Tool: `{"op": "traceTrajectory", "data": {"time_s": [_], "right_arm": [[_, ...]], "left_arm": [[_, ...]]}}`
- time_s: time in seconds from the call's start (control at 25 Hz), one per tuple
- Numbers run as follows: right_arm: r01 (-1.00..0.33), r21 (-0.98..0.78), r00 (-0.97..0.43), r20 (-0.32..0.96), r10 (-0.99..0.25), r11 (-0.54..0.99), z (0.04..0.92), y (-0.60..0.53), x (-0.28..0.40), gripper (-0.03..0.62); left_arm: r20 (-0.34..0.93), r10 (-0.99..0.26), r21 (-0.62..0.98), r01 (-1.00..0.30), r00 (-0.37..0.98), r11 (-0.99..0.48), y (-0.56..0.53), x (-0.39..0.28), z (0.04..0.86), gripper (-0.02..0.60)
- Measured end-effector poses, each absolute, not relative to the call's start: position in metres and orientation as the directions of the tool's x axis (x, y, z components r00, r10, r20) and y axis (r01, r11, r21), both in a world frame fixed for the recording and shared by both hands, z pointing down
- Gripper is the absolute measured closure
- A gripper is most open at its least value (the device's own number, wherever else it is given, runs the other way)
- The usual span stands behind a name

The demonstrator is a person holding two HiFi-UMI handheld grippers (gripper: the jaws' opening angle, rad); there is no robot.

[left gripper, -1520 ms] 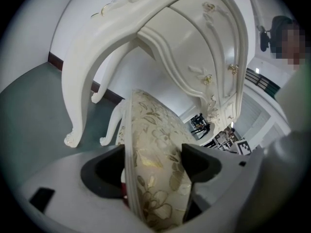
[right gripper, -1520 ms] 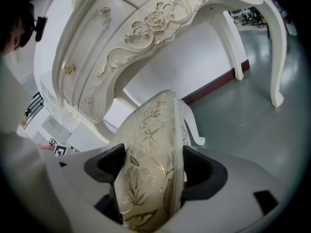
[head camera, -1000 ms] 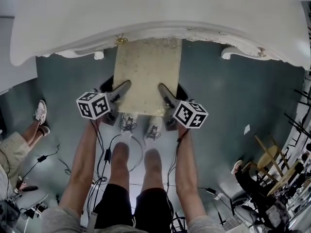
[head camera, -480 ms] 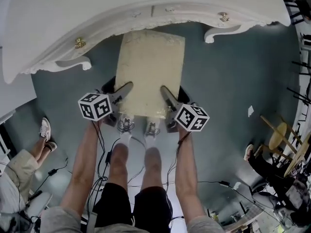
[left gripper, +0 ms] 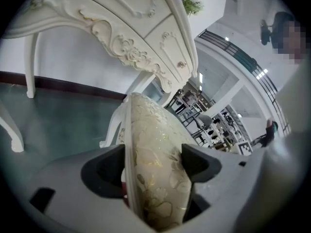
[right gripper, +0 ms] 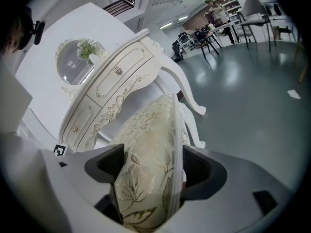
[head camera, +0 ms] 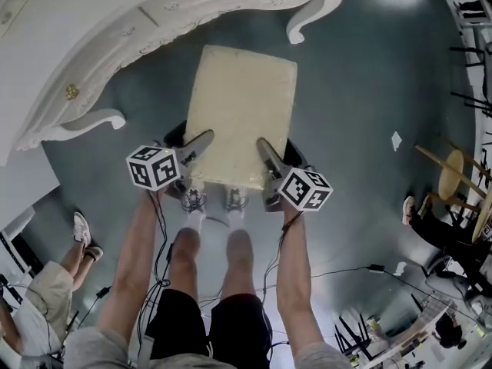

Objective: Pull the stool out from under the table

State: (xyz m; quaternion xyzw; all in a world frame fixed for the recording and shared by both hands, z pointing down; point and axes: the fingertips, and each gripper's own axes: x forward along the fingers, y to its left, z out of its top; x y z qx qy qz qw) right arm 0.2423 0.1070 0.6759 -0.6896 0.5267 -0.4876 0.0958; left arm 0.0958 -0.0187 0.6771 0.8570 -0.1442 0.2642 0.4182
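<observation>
One stool (head camera: 242,106) is seen: a rectangular cream cushion with a gold leaf pattern. It is stood on the floor (head camera: 369,75), just clear of the single white carved table (head camera: 115,44). Two grippers are counted, the left gripper (head camera: 197,143) and right gripper (head camera: 264,150), with jaws clamped on its near corners.

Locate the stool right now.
Head view, centre: the stool stands on the floor just clear of the white table at upper left, its near corners clamped by the left gripper and right gripper.
</observation>
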Motion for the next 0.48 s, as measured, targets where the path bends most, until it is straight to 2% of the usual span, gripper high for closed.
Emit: {"op": "traceTrajectory", "data": {"time_s": [0.48], "right_arm": [[-0.547, -0.639, 0.126, 0.576, -0.808, -0.541, 0.687, 0.214, 0.319, 0.203]], "left_arm": [[0.576, 0.127, 0.642, -0.351, 0.807, -0.681, 0.063, 0.198, 0.689, 0.216]]}}
